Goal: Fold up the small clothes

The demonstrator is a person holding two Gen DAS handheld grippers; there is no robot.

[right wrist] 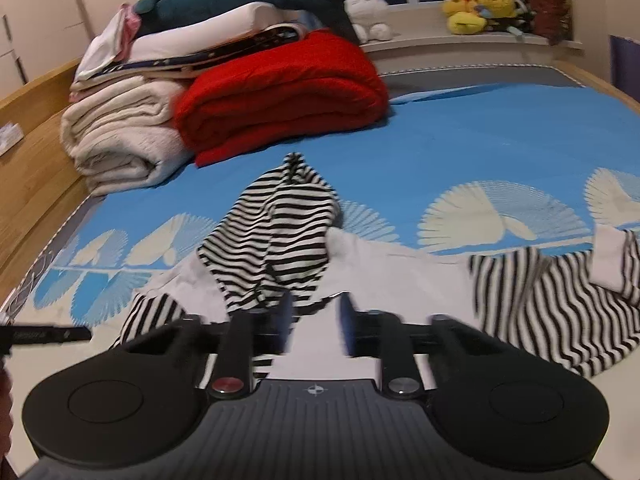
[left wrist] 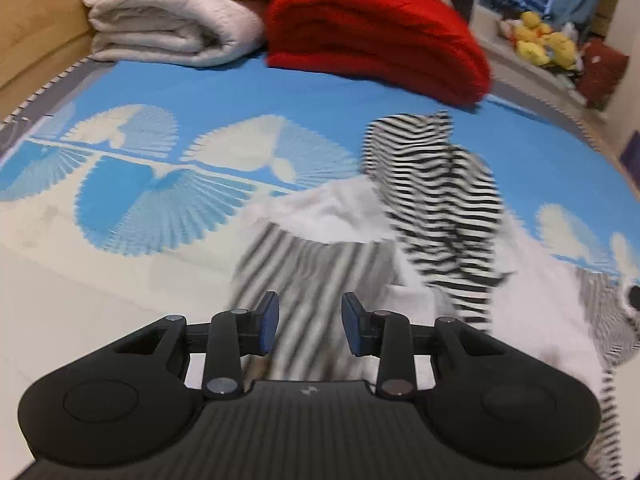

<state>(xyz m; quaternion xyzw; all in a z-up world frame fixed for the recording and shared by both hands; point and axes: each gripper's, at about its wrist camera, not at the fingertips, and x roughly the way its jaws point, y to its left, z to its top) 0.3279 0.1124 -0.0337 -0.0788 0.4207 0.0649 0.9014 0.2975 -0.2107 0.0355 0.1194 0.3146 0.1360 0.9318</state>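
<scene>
Left tool (left wrist: 309,322): spread over striped garment (left wrist: 432,200) | right tool (right wrist: 316,326): blurred, grip unclear | writing: none legible

left gripper (left wrist: 309,322) hovering lower centre, jaws apart, empty | striped garment (left wrist: 432,208) lying crumpled centre-right on blue bedsheet (left wrist: 240,88) | red blanket (left wrist: 372,36) sitting upper centre

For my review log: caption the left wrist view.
Left gripper, jaws open, above striped garment on blue bedsheet.

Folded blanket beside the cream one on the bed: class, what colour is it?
Red: the folded fleece blanket shows best in the right wrist view.
</scene>
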